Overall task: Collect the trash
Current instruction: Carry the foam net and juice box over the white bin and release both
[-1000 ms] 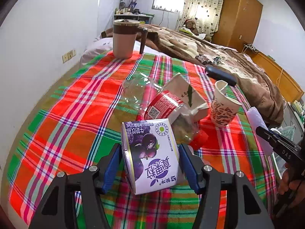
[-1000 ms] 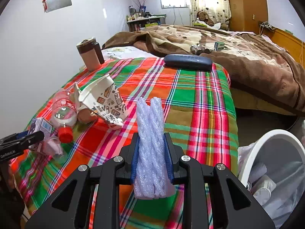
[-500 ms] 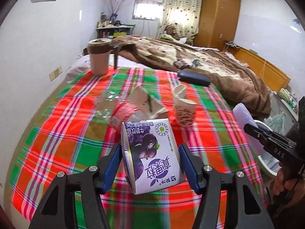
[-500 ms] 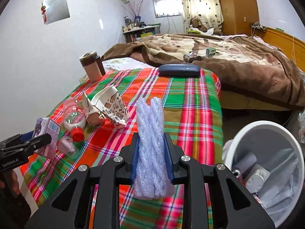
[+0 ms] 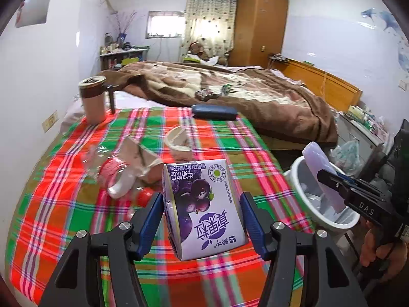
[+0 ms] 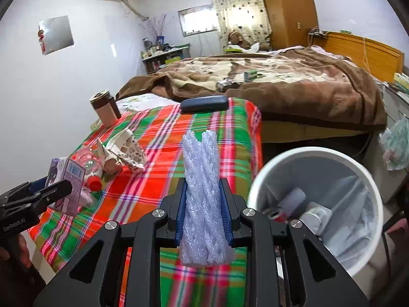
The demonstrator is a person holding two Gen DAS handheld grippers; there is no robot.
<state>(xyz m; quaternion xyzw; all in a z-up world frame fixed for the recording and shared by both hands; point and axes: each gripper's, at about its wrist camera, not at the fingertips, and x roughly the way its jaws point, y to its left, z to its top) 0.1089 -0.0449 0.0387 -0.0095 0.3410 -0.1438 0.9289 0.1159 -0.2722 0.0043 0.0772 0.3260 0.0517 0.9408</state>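
Note:
My left gripper (image 5: 200, 200) is shut on a purple-and-white milk carton (image 5: 204, 204), held above the plaid tablecloth (image 5: 64, 204); the same carton (image 6: 67, 176) shows at the left of the right wrist view. My right gripper (image 6: 203, 186) is shut on a folded piece of pale foam wrap (image 6: 202, 179), close to the rim of a white trash bin (image 6: 258, 179) that holds several discarded items. On the cloth lie a clear plastic bottle (image 5: 107, 171) with a red cap, a crumpled paper box (image 5: 138, 153) and a paper cup (image 5: 179, 143).
A brown-banded thermos mug (image 5: 93, 99) and a dark glasses case (image 5: 214, 111) stand at the table's far end. Behind is a bed with a brown blanket (image 5: 255, 97). The bin (image 5: 296, 168) stands on the floor off the table's right edge.
Both grippers have risen and swung right, away from the trash pile toward the bin, which has come into view. Each grip is unchanged.

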